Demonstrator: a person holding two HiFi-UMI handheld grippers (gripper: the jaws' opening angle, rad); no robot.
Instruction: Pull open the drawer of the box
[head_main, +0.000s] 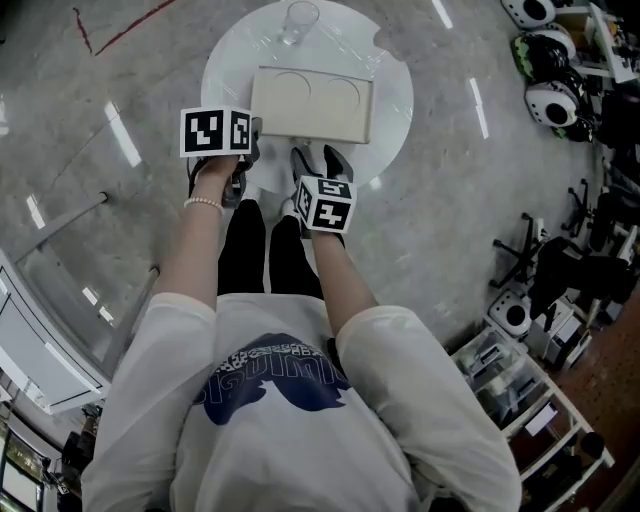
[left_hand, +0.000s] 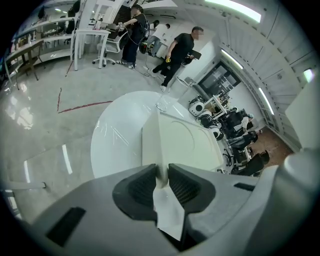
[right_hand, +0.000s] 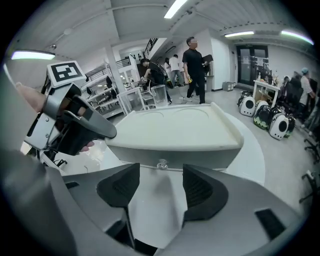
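A flat cream box with two round hollows in its lid lies on a round white table. My left gripper is at the box's near left corner. In the left gripper view it is shut on that corner edge of the box. My right gripper is at the front face, a little left of the middle. In the right gripper view it stands open, and the drawer's small clear knob sits just ahead of the gap, untouched. The left gripper shows at the box's left end.
An empty glass stands on the table behind the box. The person's legs are close to the table's near edge. Small white robots and shelving line the right side. Several people stand far off.
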